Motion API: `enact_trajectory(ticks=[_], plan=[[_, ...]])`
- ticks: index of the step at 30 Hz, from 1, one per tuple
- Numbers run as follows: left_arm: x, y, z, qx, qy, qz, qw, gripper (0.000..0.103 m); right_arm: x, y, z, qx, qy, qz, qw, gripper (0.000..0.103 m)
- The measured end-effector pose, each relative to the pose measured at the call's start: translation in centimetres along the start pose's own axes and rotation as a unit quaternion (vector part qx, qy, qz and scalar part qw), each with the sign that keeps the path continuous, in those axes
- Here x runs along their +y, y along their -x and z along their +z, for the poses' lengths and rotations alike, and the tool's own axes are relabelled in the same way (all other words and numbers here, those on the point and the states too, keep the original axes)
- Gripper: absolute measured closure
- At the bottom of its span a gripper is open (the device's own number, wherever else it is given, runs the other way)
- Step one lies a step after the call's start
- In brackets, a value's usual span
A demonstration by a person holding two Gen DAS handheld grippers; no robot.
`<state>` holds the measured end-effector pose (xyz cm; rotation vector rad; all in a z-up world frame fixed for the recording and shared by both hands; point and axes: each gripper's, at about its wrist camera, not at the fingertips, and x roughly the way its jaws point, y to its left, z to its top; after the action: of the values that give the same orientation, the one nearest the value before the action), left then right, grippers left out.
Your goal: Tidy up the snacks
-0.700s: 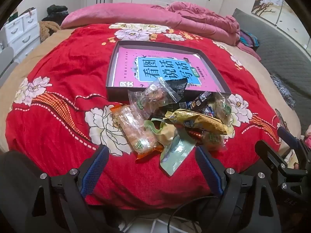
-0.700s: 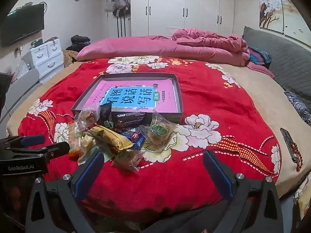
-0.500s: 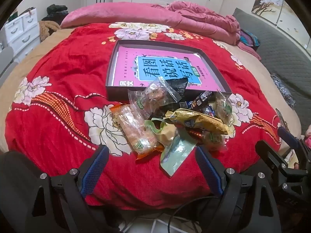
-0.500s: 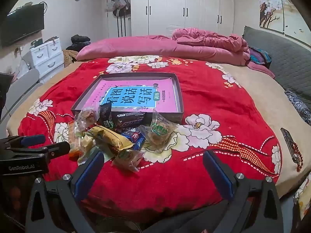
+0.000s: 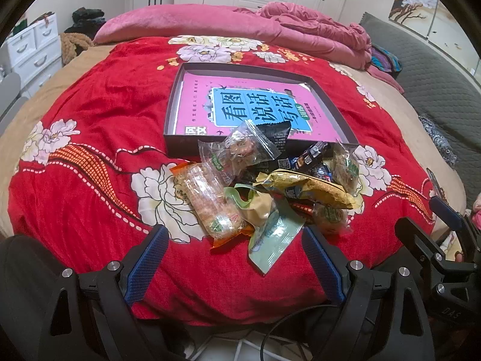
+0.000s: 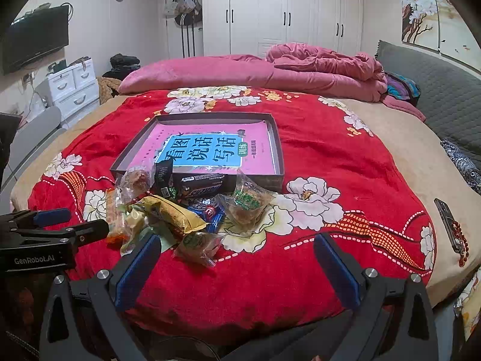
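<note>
Both-handed, jaws released and empty: left gripper point(image 5: 233, 258), right gripper point(image 6: 237, 266). Snack pile point(image 5: 270, 186) at 12 o'clock of left jaws, touching near wall of the tray point(image 5: 173, 111) on the red blanket point(image 5: 90, 120). Orange-ended packet point(image 5: 207, 201) long axis 11-to-5 o'clock. Nothing has shifted since earlier frames

Left gripper point(image 5: 233, 258): jaws spread wide, nothing between them, blue pads point(image 5: 146, 263) at the lower left and lower right of its own view, pointing steeply downward. Right gripper point(image 6: 237, 270): jaws likewise wide and empty, tilted less steeply. Each gripper appears at the lower edge of the other's view.
</note>
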<state>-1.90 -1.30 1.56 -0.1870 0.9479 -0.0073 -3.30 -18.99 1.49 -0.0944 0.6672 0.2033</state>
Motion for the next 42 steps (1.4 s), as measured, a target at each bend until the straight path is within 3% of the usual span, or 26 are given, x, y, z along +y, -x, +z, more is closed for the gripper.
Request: enact_trajectory(ticks=[7,32,42], plan=[[0.0,0.0,0.0,0.001,0.000,-0.001,1.0000,0.012,0.0,-0.1,0.0,0.016,0.000,0.002,1.000,0.001],[0.9,-0.6,-0.1,0.015,0.020,0.000,0.9997,0.012,0.5,-0.9,-0.5,0.001,-0.002,0.013,1.000,0.001],[3.8,-2.2,-0.1,0.044,0.071,0.012,0.9964,0.012,0.2,-1.6,-0.6,0.011,-0.025,0.033,0.999,0.001]])
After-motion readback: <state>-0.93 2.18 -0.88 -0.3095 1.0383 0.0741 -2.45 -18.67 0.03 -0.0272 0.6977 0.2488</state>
